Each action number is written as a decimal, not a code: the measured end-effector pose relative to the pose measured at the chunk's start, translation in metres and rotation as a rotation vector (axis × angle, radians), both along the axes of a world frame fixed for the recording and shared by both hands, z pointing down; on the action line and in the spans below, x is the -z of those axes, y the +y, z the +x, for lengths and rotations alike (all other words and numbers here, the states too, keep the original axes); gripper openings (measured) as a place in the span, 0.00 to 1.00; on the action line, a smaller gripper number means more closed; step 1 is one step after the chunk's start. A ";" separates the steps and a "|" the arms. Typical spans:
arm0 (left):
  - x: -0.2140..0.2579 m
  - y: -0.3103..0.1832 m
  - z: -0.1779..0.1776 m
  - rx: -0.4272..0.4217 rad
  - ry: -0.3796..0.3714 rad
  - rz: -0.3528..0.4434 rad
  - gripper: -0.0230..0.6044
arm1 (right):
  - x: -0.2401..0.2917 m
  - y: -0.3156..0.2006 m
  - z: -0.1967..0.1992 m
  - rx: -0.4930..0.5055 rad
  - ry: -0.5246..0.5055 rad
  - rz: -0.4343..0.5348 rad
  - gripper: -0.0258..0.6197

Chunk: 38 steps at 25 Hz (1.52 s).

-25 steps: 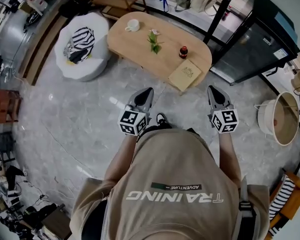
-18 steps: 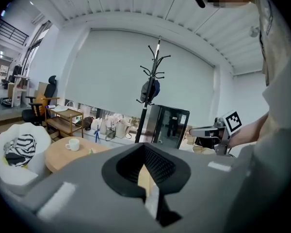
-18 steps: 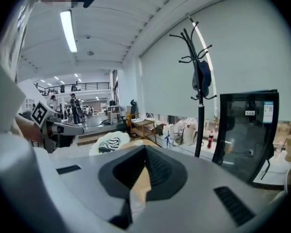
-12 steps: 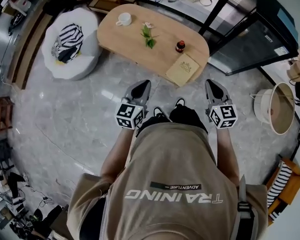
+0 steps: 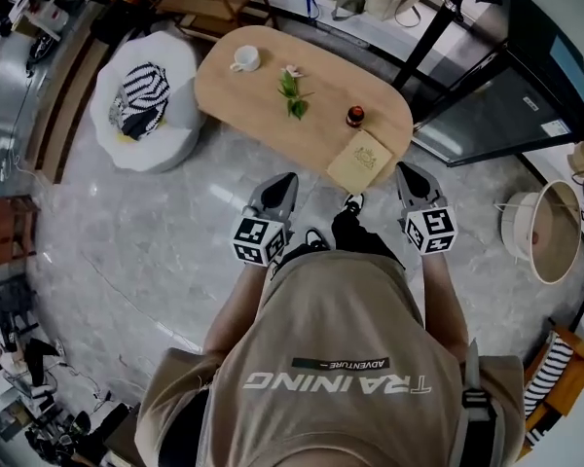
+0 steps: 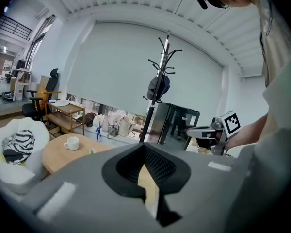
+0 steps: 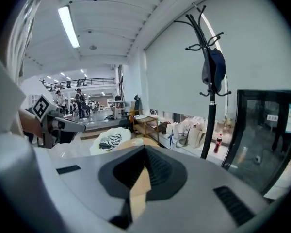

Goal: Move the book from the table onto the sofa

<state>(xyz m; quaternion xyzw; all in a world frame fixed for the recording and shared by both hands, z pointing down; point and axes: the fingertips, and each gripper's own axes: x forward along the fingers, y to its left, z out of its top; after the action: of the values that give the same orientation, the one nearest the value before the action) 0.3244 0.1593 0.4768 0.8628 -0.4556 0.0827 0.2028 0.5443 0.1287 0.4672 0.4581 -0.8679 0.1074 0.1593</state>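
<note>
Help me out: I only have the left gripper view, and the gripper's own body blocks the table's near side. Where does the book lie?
Observer: In the head view the book lies flat at the near edge of the table, towards its right end, beside a small dark bottle.
Operator: Is the other gripper holding anything?
Observer: No. The right gripper view shows the right gripper with its jaws together and nothing between them.
Operator: Which gripper is nearer the book?
Observer: The right one, just off the book's right corner. The left gripper is further off.
</note>
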 end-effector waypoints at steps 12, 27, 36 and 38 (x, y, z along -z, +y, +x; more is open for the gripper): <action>0.016 -0.103 0.069 -0.108 -0.093 0.002 0.05 | -0.021 -0.076 0.059 -0.064 -0.115 -0.025 0.05; -0.048 -0.148 0.145 -0.329 -0.128 -0.109 0.05 | -0.081 -0.074 0.065 -0.119 -0.159 -0.180 0.05; -0.123 -0.147 0.148 -0.472 -0.205 -0.251 0.05 | -0.146 -0.048 0.049 -0.224 -0.163 -0.327 0.05; -0.143 -0.145 0.148 -0.503 -0.225 -0.288 0.05 | -0.162 -0.040 0.048 -0.267 -0.187 -0.371 0.05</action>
<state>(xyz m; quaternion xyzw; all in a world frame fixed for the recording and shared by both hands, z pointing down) 0.4721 0.0141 0.6197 0.8964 -0.2308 0.2891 0.2443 0.5927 0.0883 0.6294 0.5198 -0.7760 0.3269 0.1441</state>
